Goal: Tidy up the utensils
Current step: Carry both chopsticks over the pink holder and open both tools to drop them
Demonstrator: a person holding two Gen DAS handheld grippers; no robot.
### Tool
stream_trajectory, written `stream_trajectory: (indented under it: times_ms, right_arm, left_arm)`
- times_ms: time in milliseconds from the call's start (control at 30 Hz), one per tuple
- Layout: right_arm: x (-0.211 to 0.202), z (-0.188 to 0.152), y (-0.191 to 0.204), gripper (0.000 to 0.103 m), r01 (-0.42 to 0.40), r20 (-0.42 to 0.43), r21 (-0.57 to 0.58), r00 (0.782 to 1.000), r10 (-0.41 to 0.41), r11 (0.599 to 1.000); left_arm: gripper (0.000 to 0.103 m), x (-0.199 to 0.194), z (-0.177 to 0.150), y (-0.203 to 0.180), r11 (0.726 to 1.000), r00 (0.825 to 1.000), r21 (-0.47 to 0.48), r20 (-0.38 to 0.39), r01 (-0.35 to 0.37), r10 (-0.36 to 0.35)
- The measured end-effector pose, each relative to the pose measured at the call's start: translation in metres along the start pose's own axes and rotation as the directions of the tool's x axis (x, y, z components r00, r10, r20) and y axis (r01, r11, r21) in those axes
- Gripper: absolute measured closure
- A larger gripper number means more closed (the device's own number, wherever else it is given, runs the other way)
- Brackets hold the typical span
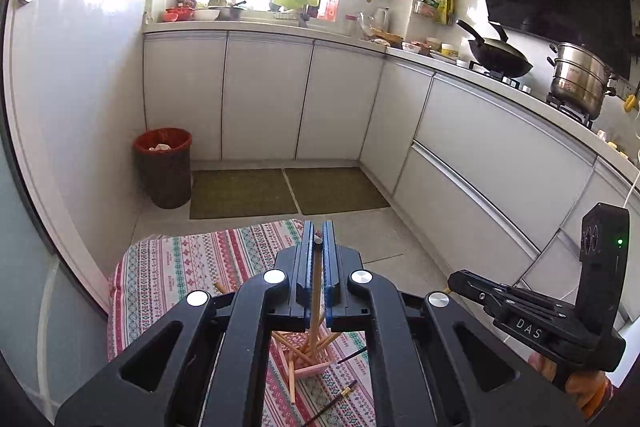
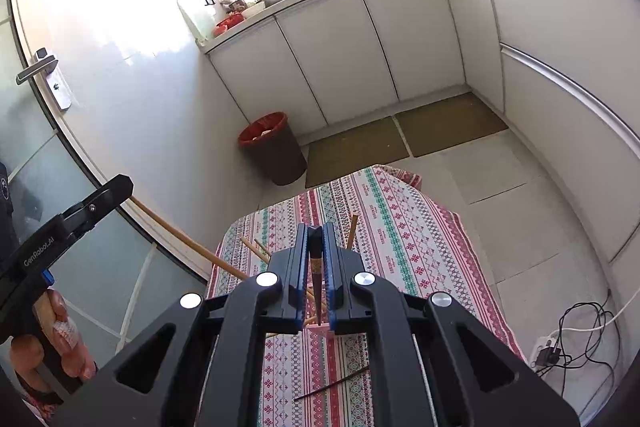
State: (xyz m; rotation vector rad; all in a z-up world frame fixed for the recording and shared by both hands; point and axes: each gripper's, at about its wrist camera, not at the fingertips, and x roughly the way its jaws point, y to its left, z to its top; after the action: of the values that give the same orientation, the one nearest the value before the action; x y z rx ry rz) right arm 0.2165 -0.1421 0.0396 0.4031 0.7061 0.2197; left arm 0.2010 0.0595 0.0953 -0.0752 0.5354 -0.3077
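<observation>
My left gripper (image 1: 318, 239) is shut on a light wooden chopstick (image 1: 316, 291) that hangs down toward a pink holder (image 1: 310, 367) with several wooden chopsticks in it, on the patterned tablecloth (image 1: 180, 275). My right gripper (image 2: 316, 231) is shut on a dark chopstick (image 2: 316, 279) with a patterned band, held above the same cloth (image 2: 400, 239). Two dark chopsticks (image 1: 332, 401) lie loose on the cloth near the holder; one shows in the right wrist view (image 2: 332, 383). Wooden chopstick ends (image 2: 352, 231) stick up behind the right gripper. The right gripper's body (image 1: 560, 307) shows at the right of the left wrist view.
A red-lined waste bin (image 1: 164, 167) stands on the floor by the wall, beside two green mats (image 1: 288, 191). White cabinets (image 1: 264, 95) run along the back and right. A wok (image 1: 500, 55) and a steel pot (image 1: 580, 79) sit on the stove. Cables (image 2: 572, 339) lie on the floor.
</observation>
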Motion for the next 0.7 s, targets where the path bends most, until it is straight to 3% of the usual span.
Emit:
stream_trajectory:
  times_ms: [300, 367, 400, 433, 567, 700]
  right_arm:
    - [0.033, 0.000, -0.005, 0.096, 0.030, -0.035, 0.012, 0.999, -0.029, 0.999]
    - [0.044, -0.002, -0.005, 0.096, 0.038, -0.047, 0.012, 0.998, -0.037, 0.999]
    - [0.048, -0.002, -0.005, 0.096, 0.042, -0.052, 0.009, 0.998, -0.042, 0.999]
    - [0.052, -0.003, -0.004, 0.096, 0.047, -0.055, 0.005, 0.997, -0.046, 0.999]
    - [0.062, -0.003, -0.001, 0.096, 0.060, -0.055, -0.011, 0.997, -0.061, 0.998]
    - [0.069, -0.002, 0.006, 0.096, 0.070, -0.049, -0.028, 0.996, -0.071, 0.997]
  left_arm:
    - [0.099, 0.048, -0.026, 0.017, 0.999, 0.994, -0.042, -0.107, -0.013, 0.008]
    - [0.090, 0.055, -0.032, 0.021, 0.998, 0.990, -0.062, -0.139, -0.007, -0.001]
    - [0.070, 0.056, -0.034, 0.025, 0.997, 0.990, -0.083, -0.141, -0.003, -0.009]
    - [0.056, 0.054, -0.035, 0.029, 0.994, 0.992, -0.109, -0.123, 0.006, -0.020]
    - [0.054, 0.045, -0.035, 0.042, 0.985, 0.998, -0.173, -0.059, 0.009, -0.020]
    - [0.047, 0.043, -0.033, 0.052, 0.980, 0.999, -0.200, -0.053, -0.013, 0.002]
